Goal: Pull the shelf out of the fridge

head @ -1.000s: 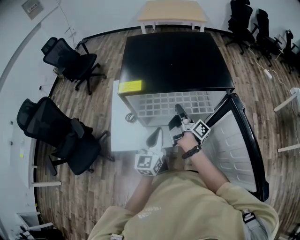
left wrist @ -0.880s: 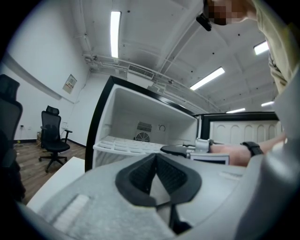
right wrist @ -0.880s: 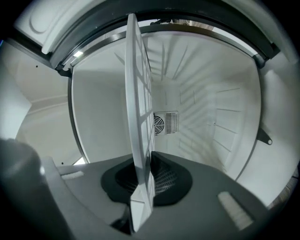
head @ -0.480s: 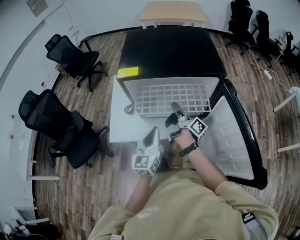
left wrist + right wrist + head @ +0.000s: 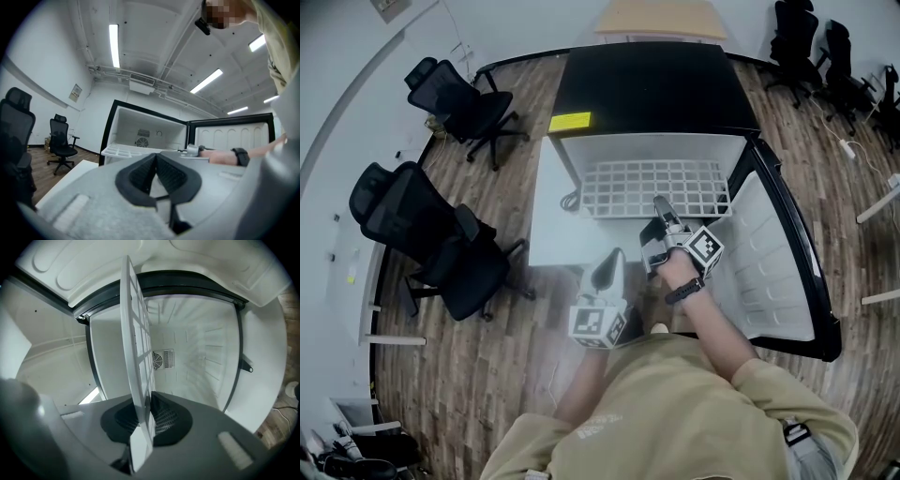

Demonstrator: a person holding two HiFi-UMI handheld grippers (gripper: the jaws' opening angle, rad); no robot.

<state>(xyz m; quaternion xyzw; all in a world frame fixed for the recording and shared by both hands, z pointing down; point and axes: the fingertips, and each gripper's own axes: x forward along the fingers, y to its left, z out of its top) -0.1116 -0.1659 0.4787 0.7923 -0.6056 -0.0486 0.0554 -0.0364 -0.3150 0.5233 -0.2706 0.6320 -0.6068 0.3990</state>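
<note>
Two tongs: at lower centre, the left gripper [image 5: 607, 265] is closed and empty; just above it, the right gripper [image 5: 660, 208] pinches the front rim of the white grid shelf [image 5: 652, 186]. The shelf juts partly out of the open fridge [image 5: 652, 84] at upper centre. It looks light, stiff and slick, so that rim is probably the best hold.

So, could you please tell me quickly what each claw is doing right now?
Left claw: closed, empty.
Right claw: closed on the shelf.

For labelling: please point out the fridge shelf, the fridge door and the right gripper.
fridge shelf [image 5: 652, 184], head view, grid centre.
fridge door [image 5: 766, 264], head view, inner panel.
right gripper [image 5: 660, 202], head view, between fingertips.
</note>
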